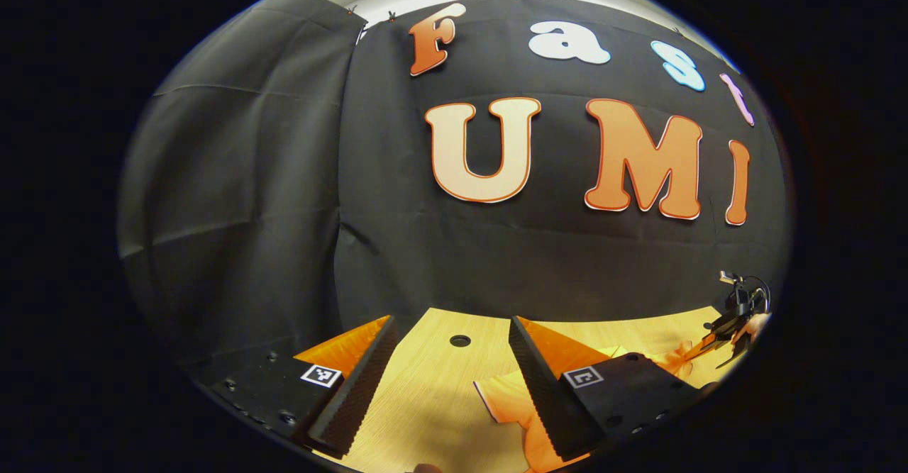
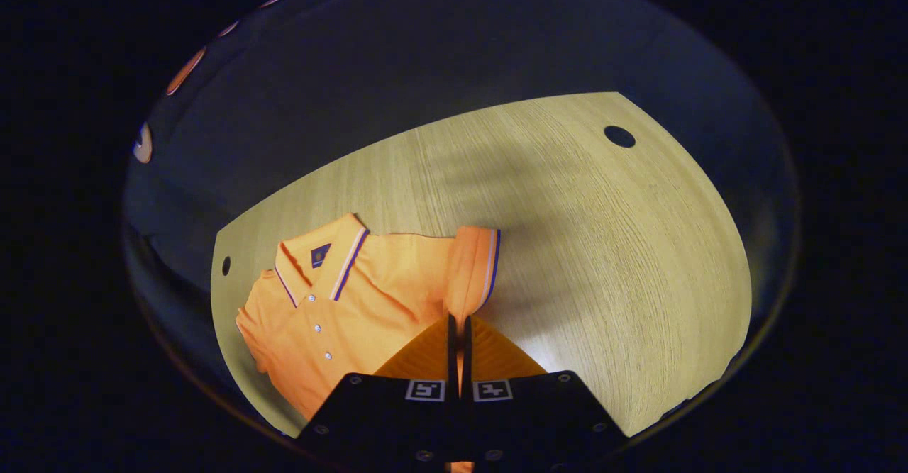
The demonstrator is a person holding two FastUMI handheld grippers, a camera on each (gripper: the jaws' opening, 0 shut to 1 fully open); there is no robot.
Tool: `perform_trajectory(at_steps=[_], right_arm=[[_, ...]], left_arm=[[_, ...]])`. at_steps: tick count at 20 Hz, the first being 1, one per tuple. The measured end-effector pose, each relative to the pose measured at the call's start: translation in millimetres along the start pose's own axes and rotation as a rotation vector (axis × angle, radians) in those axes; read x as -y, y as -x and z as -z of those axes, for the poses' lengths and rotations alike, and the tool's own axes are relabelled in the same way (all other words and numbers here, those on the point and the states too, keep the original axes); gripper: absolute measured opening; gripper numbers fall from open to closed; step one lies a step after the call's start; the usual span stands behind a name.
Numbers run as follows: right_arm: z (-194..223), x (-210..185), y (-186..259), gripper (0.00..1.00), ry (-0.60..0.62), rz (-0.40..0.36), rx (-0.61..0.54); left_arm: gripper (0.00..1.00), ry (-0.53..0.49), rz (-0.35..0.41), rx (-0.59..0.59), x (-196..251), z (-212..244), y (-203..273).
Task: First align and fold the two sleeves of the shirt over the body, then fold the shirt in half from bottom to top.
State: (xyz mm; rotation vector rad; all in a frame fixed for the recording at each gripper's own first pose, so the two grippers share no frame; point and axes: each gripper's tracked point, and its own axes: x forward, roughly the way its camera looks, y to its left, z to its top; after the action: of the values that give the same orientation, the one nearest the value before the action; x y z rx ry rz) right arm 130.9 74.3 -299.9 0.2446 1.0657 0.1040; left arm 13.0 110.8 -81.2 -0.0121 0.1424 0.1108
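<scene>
nearest the lens in the right gripper view, the right gripper point(image 2: 457, 338) sits at the bottom centre with its fingers pressed together on the sleeve point(image 2: 472, 271) of the orange shirt point(image 2: 340, 310), which lies flat across the lower left of the frame, collar toward the upper left. in the left gripper view the left gripper point(image 1: 443, 381) is spread wide and empty at the bottom, with a shirt edge beside its right-hand finger.

risk, as a judgement: the pinch catches only the sleeve's edge, so the fabric could slip out, or dragging it could pull the body askew and spoil the alignment, since nothing pins the shirt.

the surface point(image 2: 603, 246) is pale wood grain, broad and bare to the right, with a small round hole point(image 2: 619, 136) at upper right. black cloth point(image 1: 248, 175) walls the booth behind.
</scene>
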Motion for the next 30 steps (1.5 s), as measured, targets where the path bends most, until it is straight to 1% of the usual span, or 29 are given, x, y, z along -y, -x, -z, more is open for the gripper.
perform_trajectory(at_steps=[2,6,8,11,15,16,17,18,19,21,22,23,24,25,26,27,28,30], right_arm=[[-2.1,-16.9,5.0,0.0,0.06,-0.009,0.014],[6.0,-50.8,4.2,0.0,0.135,-0.048,-0.017],[15.1,-71.2,-1.2,0.0,0.161,-0.087,-0.044],[25.7,-96.9,-7.6,0.01,0.146,-0.149,-0.095],[29.1,-107.8,-17.8,0.02,0.142,-0.158,-0.094],[29.4,-113.7,-17.3,0.03,0.132,-0.178,-0.095],[28.1,-119.3,-15.8,0.1,0.121,-0.199,-0.098],[28.0,-125.0,-13.3,0.14,0.106,-0.22,-0.1],[27.4,-131.3,-11.8,0.22,0.093,-0.242,-0.102],[28.4,-142.9,-10.0,0.32,0.077,-0.286,-0.103],[30.0,-148.6,-7.3,0.47,0.076,-0.309,-0.106],[30.9,-151.0,-5.8,0.64,0.082,-0.317,-0.102],[28.6,-151.2,-5.5,0.8,0.093,-0.314,-0.082],[24.6,-147.7,-6.1,0.96,0.107,-0.289,-0.052],[17.8,-142.8,-4.0,0.99,0.123,-0.256,-0.005],[8.5,-140.3,0.8,0.99,0.142,-0.236,0.053],[-1.1,-141.3,10.2,0.99,0.162,-0.232,0.117],[-22.5,-144.0,33.5,0.99,0.189,-0.236,0.245]], left_arm=[[0.97,0.0,0.009,0.004,3.3,-2.1,2.7],[0.98,0.008,0.012,0.012,1.0,-4.9,6.0],[0.98,0.012,0.005,0.01,-3.1,-4.3,9.1],[0.97,0.008,-0.008,0.002,-11.7,-2.8,12.4],[0.98,-0.001,-0.026,0.003,-22.8,-4.3,17.8],[0.97,-0.002,-0.027,0.002,-24.5,-3.5,18.2],[0.97,0.0,-0.029,0.0,-25.7,-2.6,18.6],[0.97,0.002,-0.029,-0.004,-26.5,-1.3,18.7],[0.97,0.004,-0.028,-0.008,-26.7,-1.3,19.1],[0.98,0.011,-0.018,-0.025,-24.3,4.1,20.2],[0.97,0.016,-0.013,-0.033,-23.1,5.8,18.2],[0.97,0.019,-0.007,-0.041,-21.3,6.7,15.7],[0.98,0.027,0.002,-0.05,-19.6,10.1,13.3],[0.97,0.047,0.02,-0.07,-15.5,14.2,10.3],[0.95,0.082,0.038,-0.105,-11.1,20.4,6.0],[0.98,0.121,0.058,-0.139,-5.7,26.5,1.1],[0.98,0.153,0.076,-0.168,-2.5,31.6,-4.7],[0.97,0.184,0.091,-0.246,1.7,47.3,-19.7]])
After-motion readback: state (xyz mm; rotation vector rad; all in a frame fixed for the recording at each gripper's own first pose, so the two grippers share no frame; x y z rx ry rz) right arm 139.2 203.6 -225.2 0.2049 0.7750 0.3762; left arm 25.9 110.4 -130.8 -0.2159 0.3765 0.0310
